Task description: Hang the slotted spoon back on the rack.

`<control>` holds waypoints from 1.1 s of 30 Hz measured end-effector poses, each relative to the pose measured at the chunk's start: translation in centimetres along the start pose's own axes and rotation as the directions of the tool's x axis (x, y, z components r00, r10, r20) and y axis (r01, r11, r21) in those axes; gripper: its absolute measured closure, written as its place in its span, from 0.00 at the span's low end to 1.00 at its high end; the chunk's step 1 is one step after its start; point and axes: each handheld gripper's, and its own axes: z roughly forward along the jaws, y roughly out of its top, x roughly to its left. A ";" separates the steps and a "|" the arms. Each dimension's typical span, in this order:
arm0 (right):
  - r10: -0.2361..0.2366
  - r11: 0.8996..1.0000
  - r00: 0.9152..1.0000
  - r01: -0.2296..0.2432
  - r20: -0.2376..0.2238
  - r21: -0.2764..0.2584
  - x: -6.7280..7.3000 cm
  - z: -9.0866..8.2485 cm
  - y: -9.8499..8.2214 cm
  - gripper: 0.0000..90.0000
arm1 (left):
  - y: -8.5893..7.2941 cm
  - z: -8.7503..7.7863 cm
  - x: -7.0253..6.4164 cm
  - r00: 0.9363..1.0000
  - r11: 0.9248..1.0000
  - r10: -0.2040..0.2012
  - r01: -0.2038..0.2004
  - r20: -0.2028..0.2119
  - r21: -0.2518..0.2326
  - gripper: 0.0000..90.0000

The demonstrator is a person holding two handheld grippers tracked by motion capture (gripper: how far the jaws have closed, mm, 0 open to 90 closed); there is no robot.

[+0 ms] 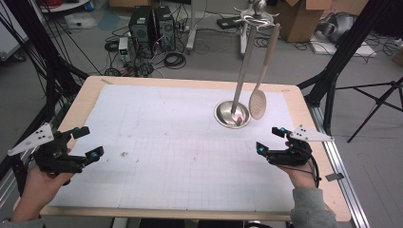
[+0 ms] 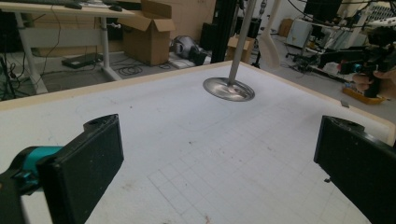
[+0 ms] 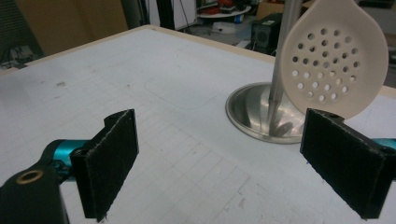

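Right gripper view: fingers [image 3: 109, 163] wide, empty

L gripper [image 1: 88, 143] & R gripper [image 1: 271, 139] both wide open, low, well apart

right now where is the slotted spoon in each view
High view: the slotted spoon hangs right of centre, beside the steel stand.
Left gripper view: its pale head shows at the top, right of the stand's pole.
Right gripper view: its perforated head is at upper right.
Shared landmark: the stand's round base.
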 end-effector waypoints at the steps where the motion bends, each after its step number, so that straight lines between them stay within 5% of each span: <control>1: -0.007 1.000 1.000 0.007 0.012 -0.010 0.1 -0.2 -0.2 0.12 | 0.0 0.1 0.0 1.000 1.000 0.001 -0.001 0.003 0.000 0.02; 15: 0.050 0.995 0.998 -0.048 0.026 -0.088 -0.4 -2.6 -2.6 0.12 | -0.5 0.3 0.2 1.000 1.000 -0.002 0.002 0.000 -0.001 0.02; 33: 0.137 0.984 0.988 -0.128 0.067 -0.126 -2.0 -5.9 -5.5 0.12 | -1.7 0.3 1.1 0.999 1.000 -0.016 0.016 -0.028 0.004 0.02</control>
